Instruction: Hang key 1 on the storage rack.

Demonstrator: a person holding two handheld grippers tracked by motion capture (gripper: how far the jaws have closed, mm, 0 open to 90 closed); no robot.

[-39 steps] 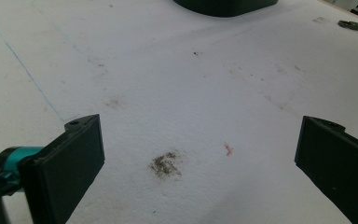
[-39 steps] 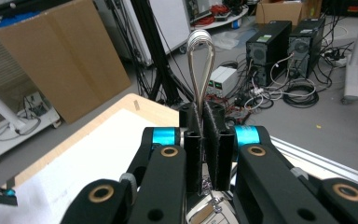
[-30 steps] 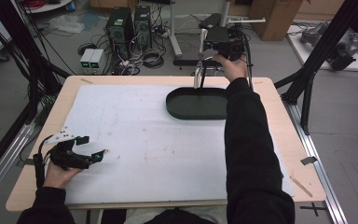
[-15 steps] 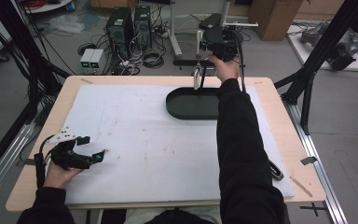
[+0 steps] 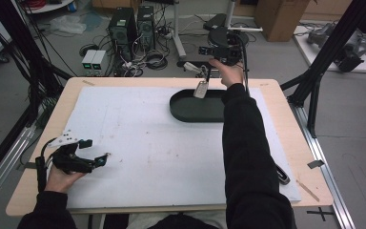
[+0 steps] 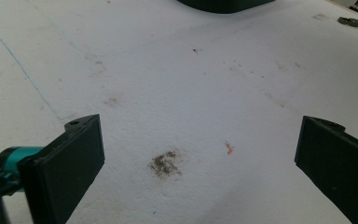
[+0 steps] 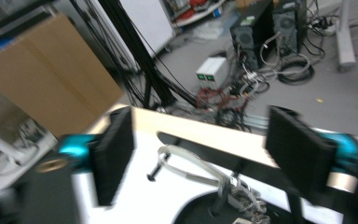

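My right gripper point(image 5: 205, 61) is held high over the far rim of the black oval tray point(image 5: 190, 112). Its jaws have just been opening and stand wide apart in the right gripper view point(image 7: 200, 149). No pad touches the small silvery object on a pale loop point(image 7: 200, 168), which is below and between them. From above, that object point(image 5: 200, 89) is over the tray's far edge; I cannot tell whether it touches the tray. My left gripper point(image 5: 101, 160) rests low on the white mat point(image 5: 138, 143) at the near left, open with nothing between its jaws point(image 6: 200, 154).
A dark tool point(image 5: 282, 174) lies near the mat's right edge. Brown stains point(image 6: 165, 163) mark the mat ahead of my left gripper. Beyond the table's far edge are computer cases point(image 5: 133, 26), cables and a cardboard box point(image 7: 51, 74). Black frame posts point(image 5: 314, 81) flank the table.
The right gripper's jaws have opened and the silvery object now sits lower, over the tray's far rim. The right hand shifted slightly. The left hand and gripper stayed put.
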